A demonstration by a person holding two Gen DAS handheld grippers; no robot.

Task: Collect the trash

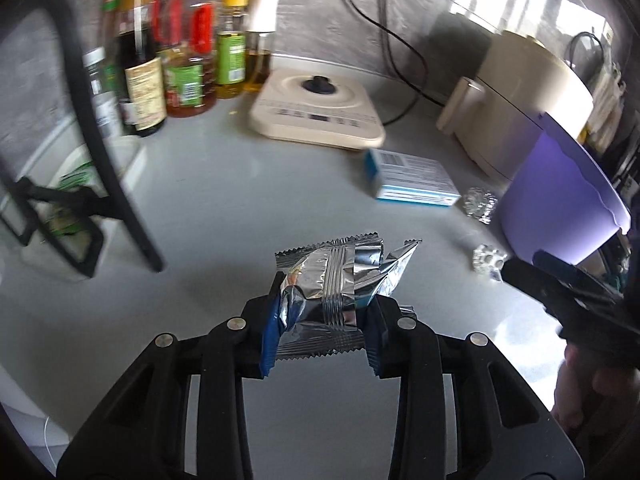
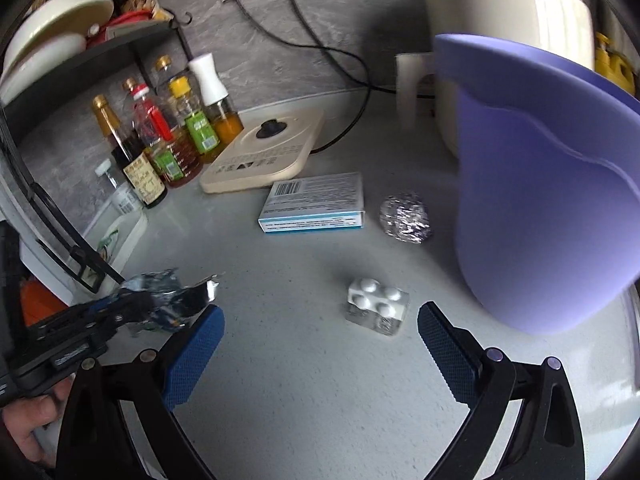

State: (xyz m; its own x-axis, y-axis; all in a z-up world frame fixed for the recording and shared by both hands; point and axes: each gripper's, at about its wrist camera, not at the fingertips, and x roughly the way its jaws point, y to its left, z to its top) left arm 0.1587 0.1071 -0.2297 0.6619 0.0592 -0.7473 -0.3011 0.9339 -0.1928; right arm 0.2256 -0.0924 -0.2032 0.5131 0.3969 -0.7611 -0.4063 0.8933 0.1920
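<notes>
My left gripper (image 1: pixel 322 328) is shut on a crumpled silver foil wrapper (image 1: pixel 336 280) and holds it above the grey counter; the wrapper also shows in the right wrist view (image 2: pixel 176 300). My right gripper (image 2: pixel 320 336) is open and empty, just short of a folded pill blister pack (image 2: pixel 378 310), which also shows in the left wrist view (image 1: pixel 488 262). A foil ball (image 2: pixel 406 220) and a blue-and-white medicine box (image 2: pixel 316 204) lie farther back. A purple bin (image 2: pixel 548 200) stands at the right.
Several sauce and oil bottles (image 2: pixel 160 148) stand at the back left by a black rack (image 2: pixel 60 240). A cream induction cooker (image 2: pixel 268 152) and a cream appliance (image 2: pixel 508 12) stand at the back, with black cables (image 2: pixel 332 56) running to wall sockets.
</notes>
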